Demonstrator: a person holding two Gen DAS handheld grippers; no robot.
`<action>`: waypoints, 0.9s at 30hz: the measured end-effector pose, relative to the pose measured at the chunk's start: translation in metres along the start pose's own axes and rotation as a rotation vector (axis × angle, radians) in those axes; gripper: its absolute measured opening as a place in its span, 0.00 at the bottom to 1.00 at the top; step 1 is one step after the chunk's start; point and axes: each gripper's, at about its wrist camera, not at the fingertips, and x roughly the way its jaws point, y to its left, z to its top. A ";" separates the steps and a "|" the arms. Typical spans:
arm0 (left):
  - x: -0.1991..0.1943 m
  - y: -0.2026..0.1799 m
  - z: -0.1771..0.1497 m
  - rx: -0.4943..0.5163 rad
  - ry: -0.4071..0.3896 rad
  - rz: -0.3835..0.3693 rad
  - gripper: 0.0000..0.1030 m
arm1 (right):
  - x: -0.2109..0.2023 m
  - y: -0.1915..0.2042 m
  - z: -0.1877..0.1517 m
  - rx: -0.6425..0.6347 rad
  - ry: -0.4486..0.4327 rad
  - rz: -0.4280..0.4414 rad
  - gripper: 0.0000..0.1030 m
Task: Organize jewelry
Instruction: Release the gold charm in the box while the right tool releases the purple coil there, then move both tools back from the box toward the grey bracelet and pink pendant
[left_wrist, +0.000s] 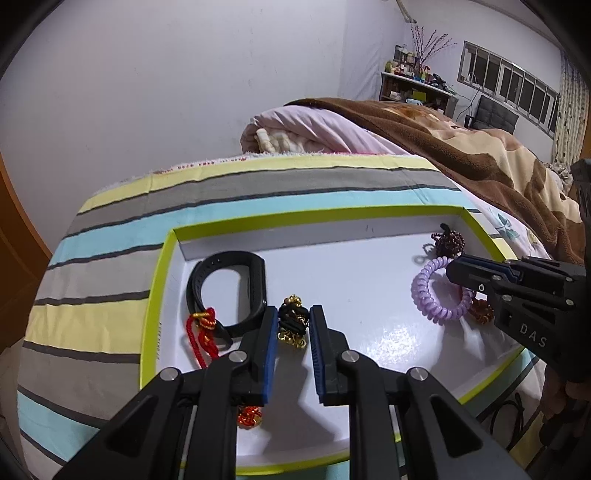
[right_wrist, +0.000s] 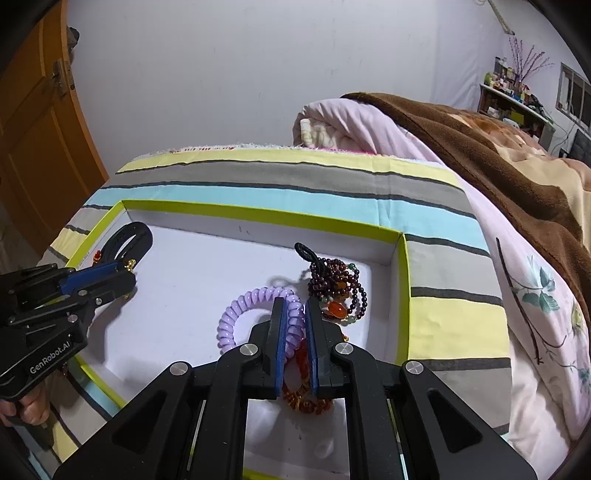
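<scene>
A shallow white box with a lime rim (left_wrist: 155, 295) lies on a striped bed. My left gripper (left_wrist: 293, 314) is open, its jaws on either side of a black and gold knotted ornament (left_wrist: 291, 325). A black watch band (left_wrist: 221, 295) and a red cord (left_wrist: 201, 332) lie to its left. My right gripper (right_wrist: 294, 306) is shut on a purple spiral hair tie (right_wrist: 240, 317), with an orange bead bracelet (right_wrist: 303, 398) under it. A dark bead necklace (right_wrist: 336, 288) lies just ahead.
The striped sheet (left_wrist: 110, 258) surrounds the box. A folded pink quilt and brown blanket (left_wrist: 443, 147) lie behind on the right. A wooden door (right_wrist: 33, 129) stands at left. A small red-orange bead item (left_wrist: 249, 417) lies under my left gripper.
</scene>
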 end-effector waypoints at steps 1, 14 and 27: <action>0.000 0.001 -0.001 -0.004 0.000 -0.004 0.18 | -0.001 -0.001 0.000 0.004 -0.001 -0.004 0.11; -0.043 0.008 -0.014 -0.047 -0.071 -0.015 0.25 | -0.053 0.008 -0.015 0.007 -0.095 0.020 0.27; -0.122 -0.007 -0.054 -0.032 -0.193 -0.007 0.25 | -0.125 0.036 -0.070 -0.025 -0.175 0.071 0.27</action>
